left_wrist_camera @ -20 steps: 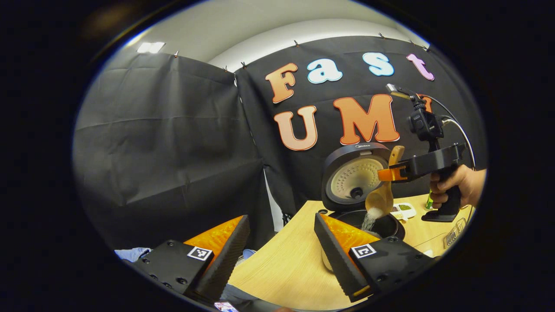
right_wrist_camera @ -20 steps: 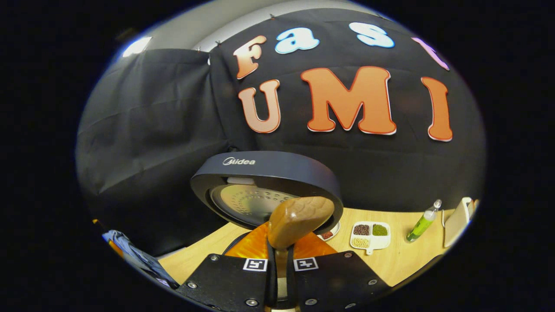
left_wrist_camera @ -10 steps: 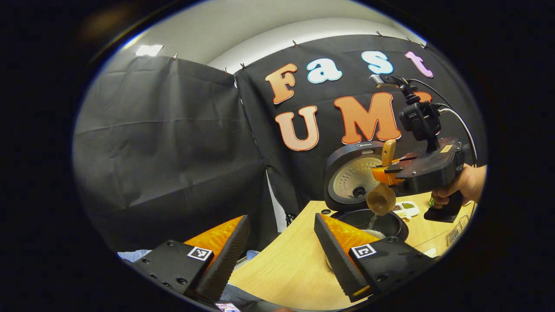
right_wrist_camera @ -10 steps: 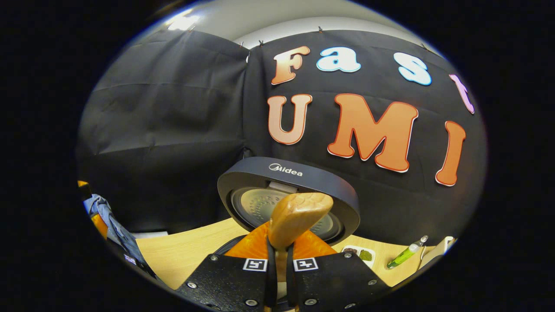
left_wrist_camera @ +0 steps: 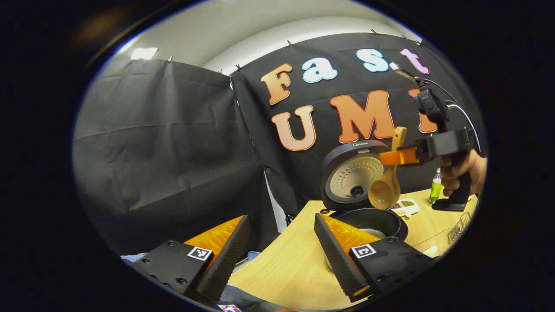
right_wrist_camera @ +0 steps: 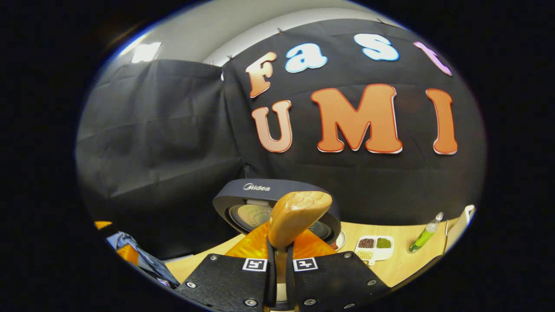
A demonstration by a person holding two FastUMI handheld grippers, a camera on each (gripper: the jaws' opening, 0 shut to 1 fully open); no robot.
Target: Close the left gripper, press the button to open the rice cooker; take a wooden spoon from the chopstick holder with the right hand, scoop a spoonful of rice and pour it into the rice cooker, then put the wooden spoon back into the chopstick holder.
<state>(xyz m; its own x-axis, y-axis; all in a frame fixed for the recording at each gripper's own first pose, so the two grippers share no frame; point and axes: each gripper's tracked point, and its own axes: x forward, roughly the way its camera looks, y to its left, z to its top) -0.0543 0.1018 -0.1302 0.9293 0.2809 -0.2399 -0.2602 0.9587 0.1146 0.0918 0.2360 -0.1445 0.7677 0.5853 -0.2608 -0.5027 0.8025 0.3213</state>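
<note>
The rice cooker [left_wrist_camera: 362, 216] stands open on the wooden table, its lid [left_wrist_camera: 352, 173] raised upright; some white rice shows in the dark pot. Above the pot hangs the wooden spoon [left_wrist_camera: 385, 190], bowl down and empty, held by its handle in my right gripper [left_wrist_camera: 396, 157], which a hand grips from the right. In the right gripper view the spoon's handle end [right_wrist_camera: 299, 214] sticks up between the shut fingers, in front of the cooker lid [right_wrist_camera: 264, 195]. My left gripper [left_wrist_camera: 279, 251] stands open near the table's front edge, nothing between its fingers.
A white divided dish of grains [right_wrist_camera: 373, 248] and a green bottle [right_wrist_camera: 425, 236] stand on the table [left_wrist_camera: 295, 264] right of the cooker. A wire rack [left_wrist_camera: 458, 227] lies at the far right. A white object [right_wrist_camera: 458, 227] stands at the table's right edge.
One second ago rice was pouring from the spoon into the pot. The right gripper has since lifted and swung right with the empty spoon. The left gripper stayed put.
</note>
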